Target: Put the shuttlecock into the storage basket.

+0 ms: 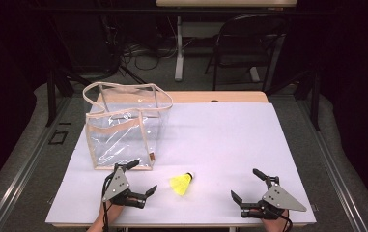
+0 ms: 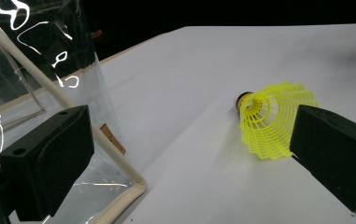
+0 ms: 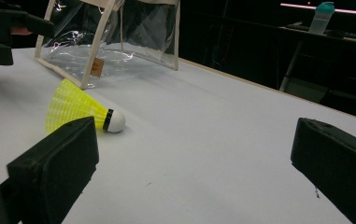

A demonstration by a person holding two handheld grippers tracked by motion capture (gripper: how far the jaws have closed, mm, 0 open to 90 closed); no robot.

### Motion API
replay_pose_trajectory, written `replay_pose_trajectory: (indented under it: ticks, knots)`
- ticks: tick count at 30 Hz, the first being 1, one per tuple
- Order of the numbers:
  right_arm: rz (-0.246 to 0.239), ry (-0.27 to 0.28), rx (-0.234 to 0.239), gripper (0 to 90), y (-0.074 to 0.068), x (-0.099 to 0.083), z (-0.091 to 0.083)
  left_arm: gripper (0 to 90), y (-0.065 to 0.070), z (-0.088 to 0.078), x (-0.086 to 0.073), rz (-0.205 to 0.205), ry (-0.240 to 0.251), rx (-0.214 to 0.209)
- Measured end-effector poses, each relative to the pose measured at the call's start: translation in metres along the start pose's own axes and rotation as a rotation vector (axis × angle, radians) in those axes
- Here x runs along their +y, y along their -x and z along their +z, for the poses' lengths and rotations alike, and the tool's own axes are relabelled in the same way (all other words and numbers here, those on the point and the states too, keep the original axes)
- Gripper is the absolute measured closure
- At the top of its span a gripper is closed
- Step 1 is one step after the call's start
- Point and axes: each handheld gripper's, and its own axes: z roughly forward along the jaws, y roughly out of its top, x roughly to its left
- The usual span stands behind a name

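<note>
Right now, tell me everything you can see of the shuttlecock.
The shuttlecock has a neon yellow mesh skirt that looks plastic, a black band and a white rounded cap. It lies on its side on the white table, just right of the clear bag, apart from it. Neither gripper touches it.

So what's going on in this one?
A person sits at a white table with a hand-held gripper in each hand. A yellow shuttlecock lies on its side between them, beside a clear bag with beige trim. The left hand-held gripper is open, nearest the shuttlecock. The right hand-held gripper is open too, holding nothing.
</note>
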Motion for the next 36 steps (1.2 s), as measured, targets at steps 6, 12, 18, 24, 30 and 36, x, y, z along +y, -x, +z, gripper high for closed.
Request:
replay_pose_trajectory:
  ticks: [6, 12, 18, 24, 30, 36]
  knots:
    - [0.001, -0.002, 0.002, 0.6, 0.0, 0.0, 0.0, 0.0, 0.001, 0.007, 0.003, 0.008, -0.011, -0.024]
    - [0.003, -0.002, 0.001, 0.6, 0.0, 0.0, 0.0, 0.0, 0.002, 0.015, 0.005, 0.016, -0.025, -0.049]
    - [0.002, -0.005, 0.004, 0.7, 0.0, 0.0, 0.0, 0.0, 0.004, 0.022, 0.008, 0.03, -0.043, -0.068]
    - [0.001, -0.007, 0.005, 0.7, 0.0, -0.001, 0.0, 0.0, 0.004, 0.029, 0.012, 0.032, -0.061, -0.099]
    - [0.004, -0.007, 0.005, 0.7, 0.0, -0.001, 0.0, 0.0, 0.004, 0.036, 0.015, 0.04, -0.078, -0.13]
    - [0.001, -0.008, 0.008, 0.7, 0.0, -0.001, 0.0, 0.0, 0.002, 0.042, 0.021, 0.028, -0.104, -0.159]
